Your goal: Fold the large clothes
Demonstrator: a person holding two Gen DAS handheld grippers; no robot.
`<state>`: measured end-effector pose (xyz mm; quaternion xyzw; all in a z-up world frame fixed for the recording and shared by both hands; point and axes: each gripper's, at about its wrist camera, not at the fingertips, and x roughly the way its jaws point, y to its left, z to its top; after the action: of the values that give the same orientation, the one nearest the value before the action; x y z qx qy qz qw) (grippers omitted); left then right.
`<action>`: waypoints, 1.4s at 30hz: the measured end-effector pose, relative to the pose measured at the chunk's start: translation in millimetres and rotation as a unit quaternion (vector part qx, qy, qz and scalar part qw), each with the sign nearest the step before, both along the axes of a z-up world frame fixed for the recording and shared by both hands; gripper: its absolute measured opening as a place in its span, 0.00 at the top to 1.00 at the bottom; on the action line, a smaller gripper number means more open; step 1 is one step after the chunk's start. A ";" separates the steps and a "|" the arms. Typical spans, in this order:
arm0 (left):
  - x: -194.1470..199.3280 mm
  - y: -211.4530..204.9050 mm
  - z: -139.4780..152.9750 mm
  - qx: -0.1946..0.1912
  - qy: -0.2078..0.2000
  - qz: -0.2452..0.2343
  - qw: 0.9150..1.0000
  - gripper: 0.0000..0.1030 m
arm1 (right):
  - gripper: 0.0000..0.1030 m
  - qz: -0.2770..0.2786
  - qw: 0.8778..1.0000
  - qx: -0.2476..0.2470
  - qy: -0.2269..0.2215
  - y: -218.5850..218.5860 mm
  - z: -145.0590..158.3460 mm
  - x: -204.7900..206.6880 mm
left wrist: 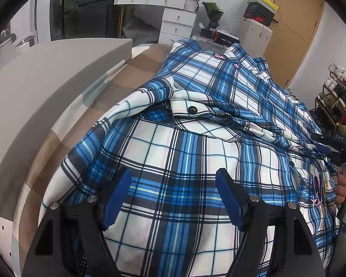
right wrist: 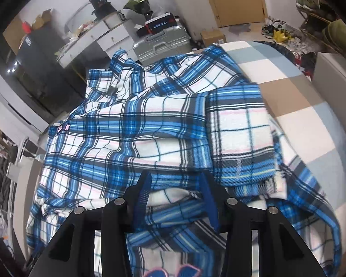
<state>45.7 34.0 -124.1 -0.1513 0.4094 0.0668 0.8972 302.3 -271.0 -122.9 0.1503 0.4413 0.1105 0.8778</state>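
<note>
both grippers hang over the plaid shirt (left wrist: 196,143) on the bed (right wrist: 311,97) — left gripper (left wrist: 173,198) and right gripper (right wrist: 177,196) fingers spread, empty, sleeve folded inward.

A blue, white and black plaid shirt (right wrist: 136,124) lies spread over a bed covered by a checked sheet (right wrist: 299,101) of pale blue, tan and white squares. At six o'clock the right gripper (right wrist: 177,194) reaches in from below, its two blue-padded fingers (right wrist: 143,194) parted over a rumpled fold of the shirt, with cloth lying between them but neither pad clearly pressing on it. A sleeve (right wrist: 237,133) lies folded across the body toward three o'clock. A small pink star (right wrist: 66,127) shows on the cloth at nine o'clock. Beyond the shirt's collar, at twelve o'clock, stands a silver suitcase (right wrist: 160,46); a white drawer unit (right wrist: 108,39) sits at eleven o'clock, and shoes (right wrist: 274,31) lie on the floor at one o'clock.
</note>
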 end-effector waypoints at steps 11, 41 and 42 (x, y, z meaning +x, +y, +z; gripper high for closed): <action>-15.0 16.5 17.0 -0.044 -0.013 0.016 0.999 0.31 | 0.40 -0.051 0.999 -0.006 -0.007 -54.9 24.6 -78.0; -68.2 42.5 9.0 0.104 0.051 0.031 0.993 0.91 | 0.74 -0.059 0.989 -0.136 0.001 -97.8 -21.2 -207.9; -68.3 42.3 8.5 0.106 0.049 0.028 0.993 0.98 | 0.94 -0.060 0.988 -0.141 -0.002 -96.9 -21.2 -208.3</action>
<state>-22.6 76.3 -115.6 -0.0636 0.4388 0.1417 0.8850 93.9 -367.9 -144.1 0.0508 0.4405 -0.0049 0.8963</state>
